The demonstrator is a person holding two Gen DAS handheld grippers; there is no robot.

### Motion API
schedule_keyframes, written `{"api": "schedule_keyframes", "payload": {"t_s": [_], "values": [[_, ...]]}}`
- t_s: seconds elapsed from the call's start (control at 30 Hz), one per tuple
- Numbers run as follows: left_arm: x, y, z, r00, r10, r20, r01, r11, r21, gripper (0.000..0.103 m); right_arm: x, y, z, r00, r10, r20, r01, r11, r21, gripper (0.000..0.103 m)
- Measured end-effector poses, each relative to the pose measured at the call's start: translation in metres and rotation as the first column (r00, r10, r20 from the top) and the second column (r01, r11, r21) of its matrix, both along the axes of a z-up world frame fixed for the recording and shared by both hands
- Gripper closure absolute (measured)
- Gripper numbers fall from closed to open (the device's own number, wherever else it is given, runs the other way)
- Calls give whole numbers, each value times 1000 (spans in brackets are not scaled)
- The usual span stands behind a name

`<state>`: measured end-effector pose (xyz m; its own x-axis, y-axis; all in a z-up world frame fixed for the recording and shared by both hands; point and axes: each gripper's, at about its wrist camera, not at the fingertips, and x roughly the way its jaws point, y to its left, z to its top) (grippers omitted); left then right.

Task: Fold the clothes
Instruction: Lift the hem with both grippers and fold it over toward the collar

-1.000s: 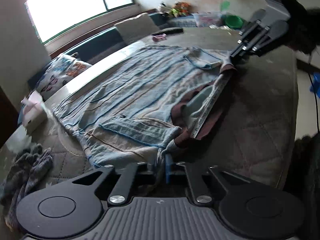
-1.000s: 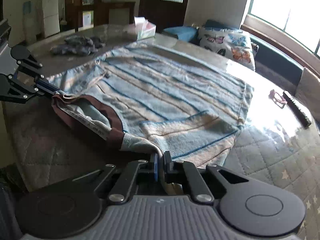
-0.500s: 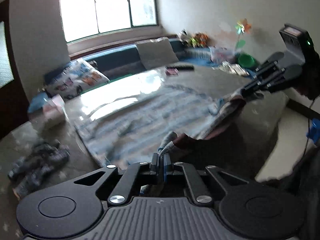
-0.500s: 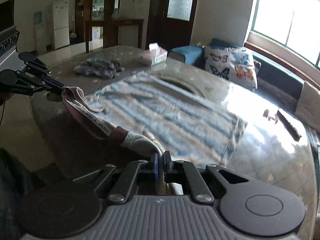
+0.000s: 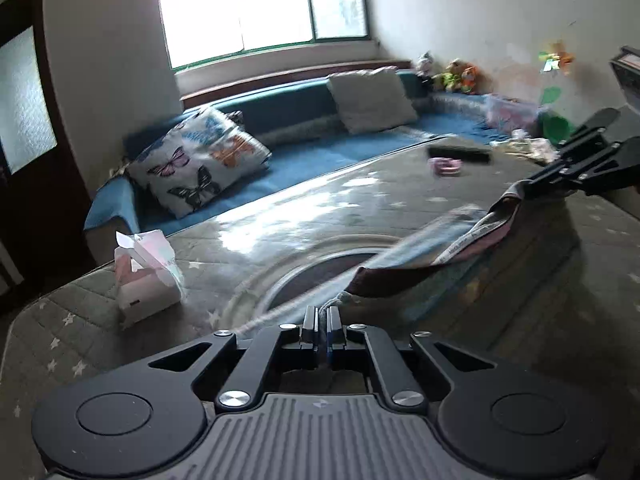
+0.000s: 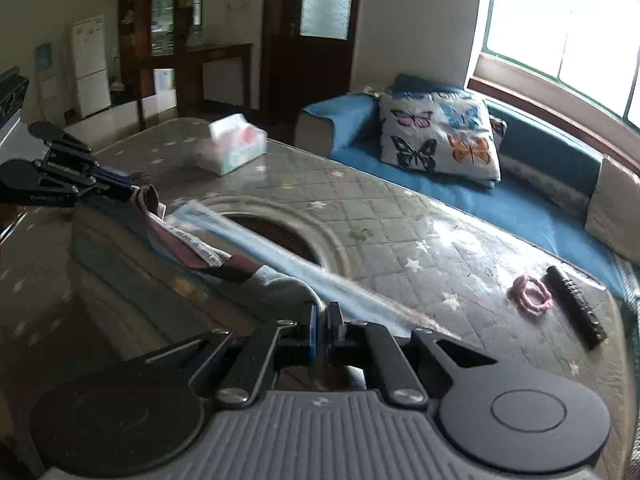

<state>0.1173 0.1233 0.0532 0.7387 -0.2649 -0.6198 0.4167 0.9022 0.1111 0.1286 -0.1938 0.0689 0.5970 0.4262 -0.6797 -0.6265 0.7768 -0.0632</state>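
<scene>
The left gripper [image 5: 321,322] is clamping one corner of the striped garment [image 5: 436,248]. The right gripper [image 6: 323,320] is pinching the other, holding it above the quilted mattress [image 6: 400,220].

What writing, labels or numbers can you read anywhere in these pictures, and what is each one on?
White lettering on the side of the left gripper, seen from the right wrist camera: too blurred to read.
Printed strip inside the waistband of the garment: characters are there, too small and smeared to read.
Tissue box: coloured print only, no legible words.
Nothing else with text shows.
</scene>
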Motion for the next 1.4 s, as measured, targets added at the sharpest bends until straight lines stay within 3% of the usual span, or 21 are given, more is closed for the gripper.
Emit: {"api": "schedule_keyframes", "payload": {"t_s": [0.2, 0.37, 0.5, 0.57, 0.77, 0.83, 1.0, 1.1, 1.17, 1.27, 1.4], "values": [[70, 2, -38, 996, 56, -76, -57, 998, -20, 99, 73, 10, -50, 990, -106, -88, 108, 994, 19, 99], [101, 9, -63, 980, 144, -140, -150, 988, -34, 91, 107, -4, -89, 950, -258, -175, 276, 957, 91, 92], [95, 22, -53, 972, 209, -106, -214, 976, -41, 91, 103, -19, -82, 938, -334, -98, 345, 927, 144, 86], [91, 27, -46, 970, 226, -94, -231, 971, -53, 91, 96, -19, -73, 946, -317, -68, 324, 931, 170, 86], [82, 9, -46, 983, 124, -133, -140, 983, -117, 91, 97, 7, -95, 964, -221, -149, 240, 962, 129, 86], [89, 2, -56, 981, 117, -152, -133, 986, -98, 91, 105, 10, -108, 955, -246, -164, 266, 957, 112, 86], [105, 15, -80, 955, 209, -210, -223, 974, -46, 93, 116, -8, -119, 924, -329, -197, 356, 926, 122, 89], [103, 20, -77, 954, 212, -211, -231, 970, -72, 93, 119, -17, -114, 906, -379, -191, 403, 909, 109, 90], [98, 16, -69, 962, 193, -193, -214, 972, -95, 93, 116, -14, -108, 910, -379, -167, 399, 911, 107, 89], [94, 5, -60, 972, 147, -181, -173, 975, -139, 93, 107, 4, -102, 940, -295, -171, 319, 938, 134, 89], [104, -18, -68, 974, 106, -199, -135, 981, -139, 92, 106, 37, -106, 961, -209, -179, 234, 963, 132, 88]]}}
